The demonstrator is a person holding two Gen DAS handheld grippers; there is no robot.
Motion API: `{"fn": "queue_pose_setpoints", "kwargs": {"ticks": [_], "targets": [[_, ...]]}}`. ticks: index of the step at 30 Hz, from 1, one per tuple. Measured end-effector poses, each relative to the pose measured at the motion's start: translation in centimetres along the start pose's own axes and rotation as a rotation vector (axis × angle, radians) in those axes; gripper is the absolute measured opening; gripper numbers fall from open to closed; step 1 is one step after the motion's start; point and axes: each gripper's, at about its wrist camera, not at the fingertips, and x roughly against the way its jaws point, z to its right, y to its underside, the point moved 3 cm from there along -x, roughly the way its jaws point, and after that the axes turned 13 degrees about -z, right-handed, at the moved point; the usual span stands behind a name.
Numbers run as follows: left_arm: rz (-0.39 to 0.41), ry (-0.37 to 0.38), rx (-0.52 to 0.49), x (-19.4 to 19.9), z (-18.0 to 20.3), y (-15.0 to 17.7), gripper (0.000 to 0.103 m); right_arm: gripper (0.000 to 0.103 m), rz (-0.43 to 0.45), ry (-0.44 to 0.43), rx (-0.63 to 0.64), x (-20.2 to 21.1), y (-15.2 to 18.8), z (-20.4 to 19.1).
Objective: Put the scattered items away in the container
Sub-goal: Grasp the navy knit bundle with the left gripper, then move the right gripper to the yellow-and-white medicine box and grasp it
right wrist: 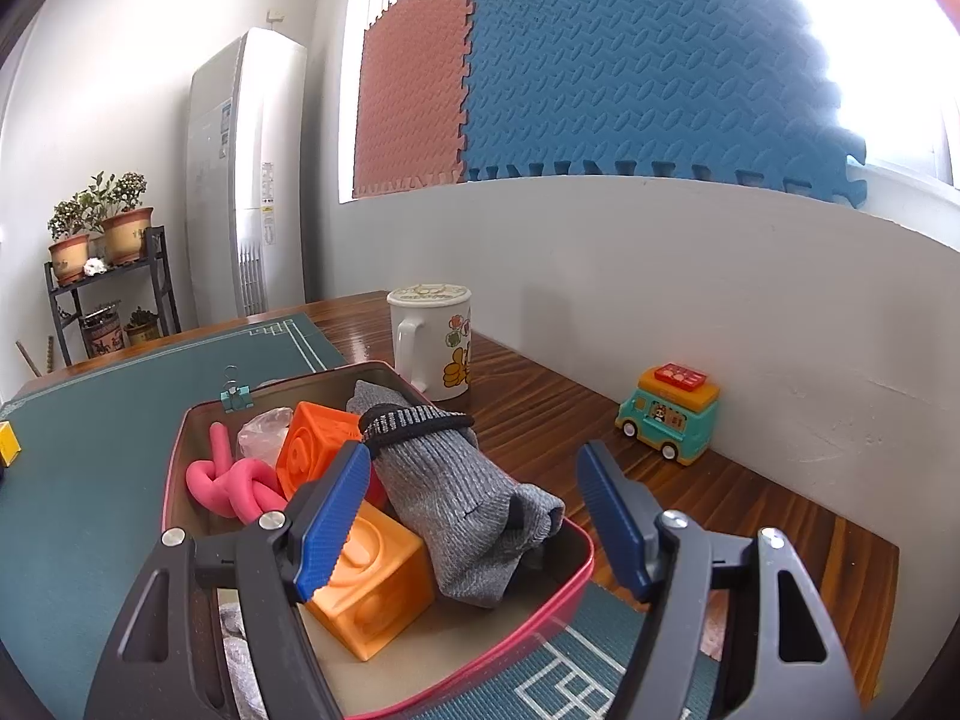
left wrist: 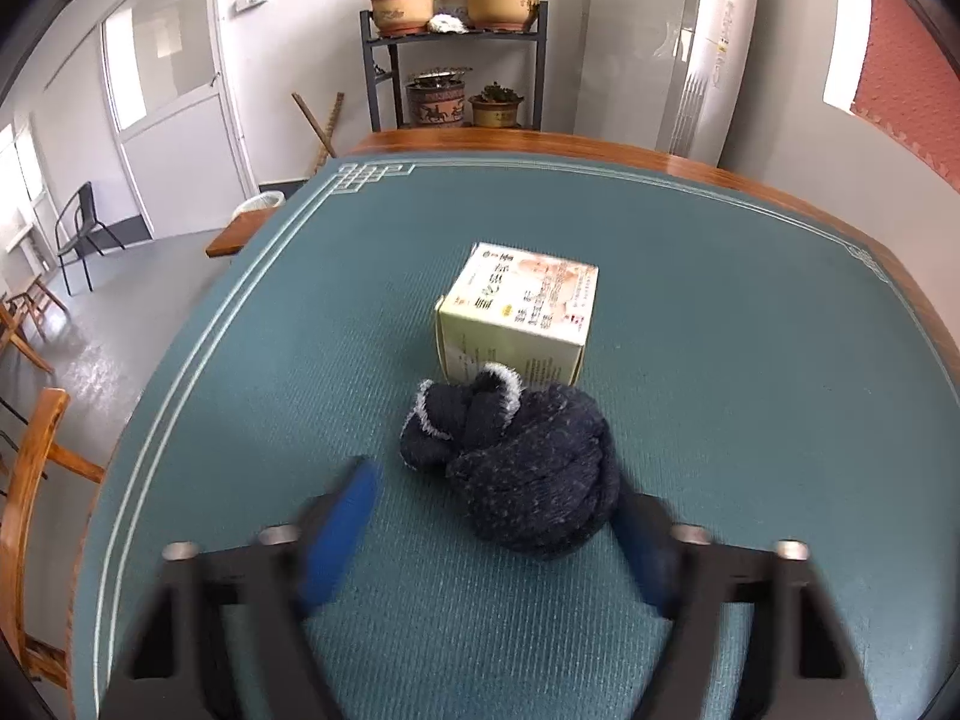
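Observation:
In the left wrist view a rolled dark navy sock [left wrist: 516,462] with a pale cuff lies on the green mat, between the blurred blue fingers of my open left gripper [left wrist: 498,534]. A cream carton [left wrist: 522,318] stands just behind it. In the right wrist view my right gripper [right wrist: 474,516] is open and empty above a pink-rimmed tin [right wrist: 564,594]. The tin holds a grey sock [right wrist: 456,498], two orange cubes [right wrist: 372,588], a pink knotted foam tube [right wrist: 234,486] and a clear plastic piece. A teal binder clip [right wrist: 235,397] sits on its far rim.
A white mug [right wrist: 429,342] stands behind the tin on the wooden table. A teal toy van [right wrist: 672,423] sits by the wall. A wooden chair [left wrist: 30,480] stands at the table's left edge. A plant shelf [left wrist: 456,60] stands beyond the table.

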Motion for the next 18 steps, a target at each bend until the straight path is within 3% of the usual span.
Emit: {"fn": "queue_pose_setpoints", "kwargs": {"ticks": [2,18], "targets": [[0.007,-0.002,0.001,0.0,-0.1,0.2,0.036,0.075,0.008,0.006,0.0,0.1,0.0,0.0],[0.029,-0.013,0.031,2.4,-2.3,3.5,0.035,0.075,0.044,0.012,-0.008,0.8,-0.3,0.4]]}}
